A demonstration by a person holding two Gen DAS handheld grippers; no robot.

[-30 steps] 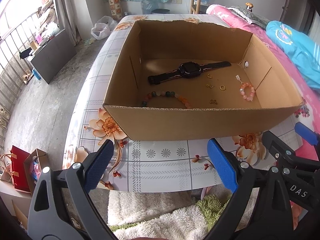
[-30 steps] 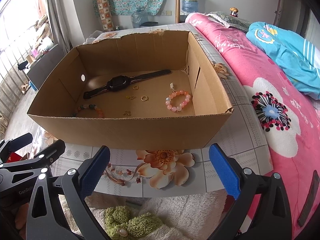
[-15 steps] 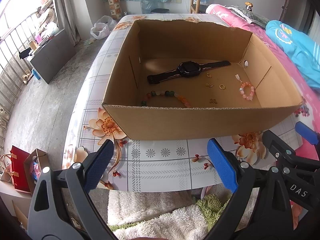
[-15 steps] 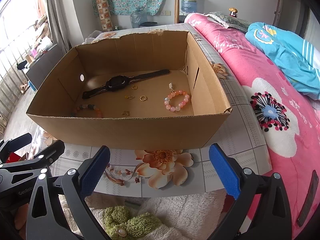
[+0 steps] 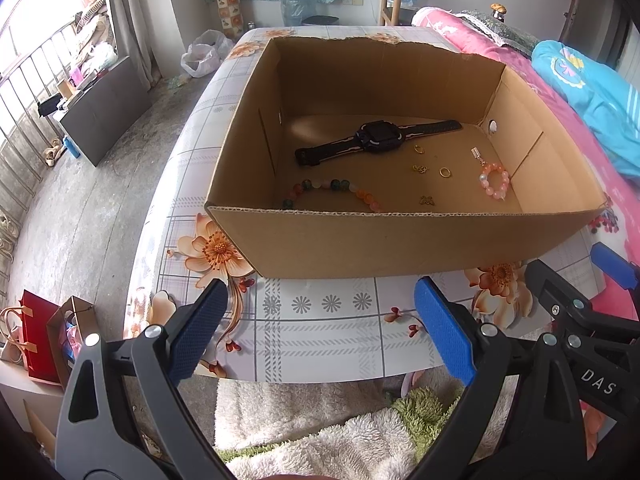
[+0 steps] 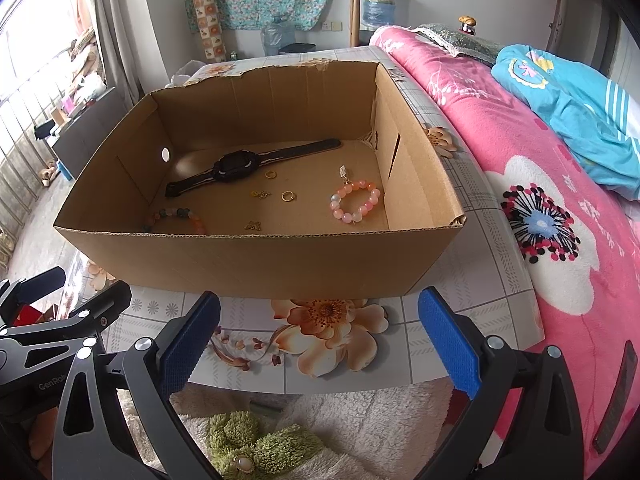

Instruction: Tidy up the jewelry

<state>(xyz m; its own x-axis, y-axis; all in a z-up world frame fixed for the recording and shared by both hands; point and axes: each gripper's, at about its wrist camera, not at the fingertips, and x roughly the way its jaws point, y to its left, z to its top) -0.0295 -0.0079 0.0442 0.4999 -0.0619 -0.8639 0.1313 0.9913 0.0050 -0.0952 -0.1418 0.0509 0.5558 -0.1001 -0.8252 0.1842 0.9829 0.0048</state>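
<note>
Watch (image 5: 378, 138), bracelets (image 5: 495, 180), rings (image 5: 444, 172) lie inside box (image 5: 360, 240).

The surface (image 5: 328, 340) is wearing a glossy grid-patterned cover printed with orange flowers. A cardboard box (image 5: 400, 240) is sitting directly on it, spanning most of its width and leaving a bare strip along the near edge. A pink floral bed (image 6: 540, 200) is lying against the surface's right edge.

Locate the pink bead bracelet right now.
In both wrist views the pink bead bracelet lies on the cardboard box floor near its right wall, right of the gold ring, untouched by either tool.
</note>
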